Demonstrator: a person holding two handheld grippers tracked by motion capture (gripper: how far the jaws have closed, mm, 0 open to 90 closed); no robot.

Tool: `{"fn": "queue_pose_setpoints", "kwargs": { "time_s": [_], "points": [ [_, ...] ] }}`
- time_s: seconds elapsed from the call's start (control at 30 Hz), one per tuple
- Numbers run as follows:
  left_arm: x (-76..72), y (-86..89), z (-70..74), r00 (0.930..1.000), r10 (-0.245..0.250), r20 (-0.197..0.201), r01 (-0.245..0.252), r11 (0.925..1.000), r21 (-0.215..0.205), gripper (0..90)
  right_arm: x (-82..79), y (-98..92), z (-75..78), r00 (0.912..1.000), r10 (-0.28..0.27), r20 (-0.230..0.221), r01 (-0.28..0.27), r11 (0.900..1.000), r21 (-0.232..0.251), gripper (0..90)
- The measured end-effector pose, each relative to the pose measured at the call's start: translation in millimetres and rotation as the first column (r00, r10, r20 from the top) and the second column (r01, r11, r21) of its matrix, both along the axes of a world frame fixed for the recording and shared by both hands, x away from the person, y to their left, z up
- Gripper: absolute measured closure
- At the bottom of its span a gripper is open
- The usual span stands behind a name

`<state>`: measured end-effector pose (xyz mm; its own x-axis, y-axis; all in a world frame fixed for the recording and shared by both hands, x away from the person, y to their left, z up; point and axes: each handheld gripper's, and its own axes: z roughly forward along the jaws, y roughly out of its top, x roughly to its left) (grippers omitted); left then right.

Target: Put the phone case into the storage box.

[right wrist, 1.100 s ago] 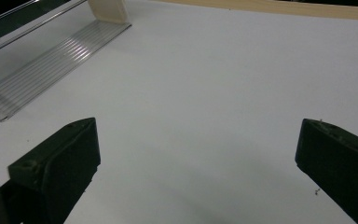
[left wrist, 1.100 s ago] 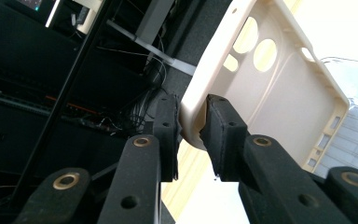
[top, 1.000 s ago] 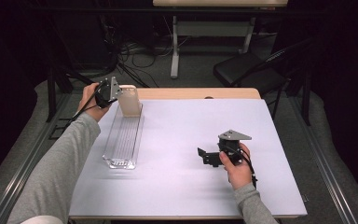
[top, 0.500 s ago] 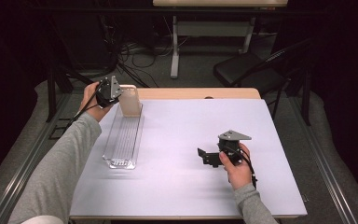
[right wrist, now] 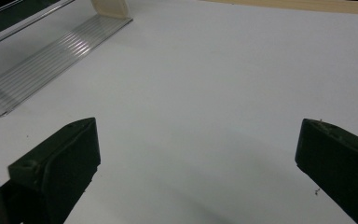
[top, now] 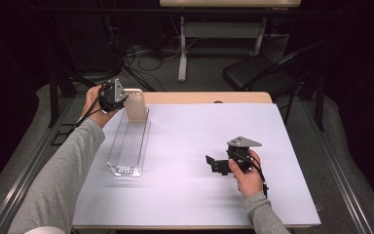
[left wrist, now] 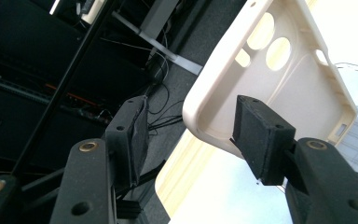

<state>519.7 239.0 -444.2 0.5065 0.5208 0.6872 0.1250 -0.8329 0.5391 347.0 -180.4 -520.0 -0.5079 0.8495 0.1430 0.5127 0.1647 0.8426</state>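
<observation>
Left gripper (top: 121, 99): jaws just opened, unclamped beside one cream phone case (top: 136, 105) standing upright in one clear ribbed tray (top: 129, 144). Right gripper (top: 213, 163): jaws apart, empty, on white table (top: 199, 195).

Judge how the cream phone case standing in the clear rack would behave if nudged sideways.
The phone case is a thin, hollow shell with camera cut-outs, so probably light and somewhat bendy. It stands on end at the far end of the clear rack, so a nudge would likely tip it rather than slide it.
</observation>
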Motion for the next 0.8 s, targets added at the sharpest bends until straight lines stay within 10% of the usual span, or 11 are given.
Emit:
{"fn": "queue_pose_setpoints", "kwargs": {
  "time_s": [0.8],
  "points": [
    [-9.1, 15.3, 10.6, 0.9990, 0.008, 0.044, -0.007, 0.9996, -0.027, 43.2, 0.3, 1.8, -2.6, 0.9999, 0.003, -0.010, -0.003, 1.000, -0.007, 0.0]
  ]
}}
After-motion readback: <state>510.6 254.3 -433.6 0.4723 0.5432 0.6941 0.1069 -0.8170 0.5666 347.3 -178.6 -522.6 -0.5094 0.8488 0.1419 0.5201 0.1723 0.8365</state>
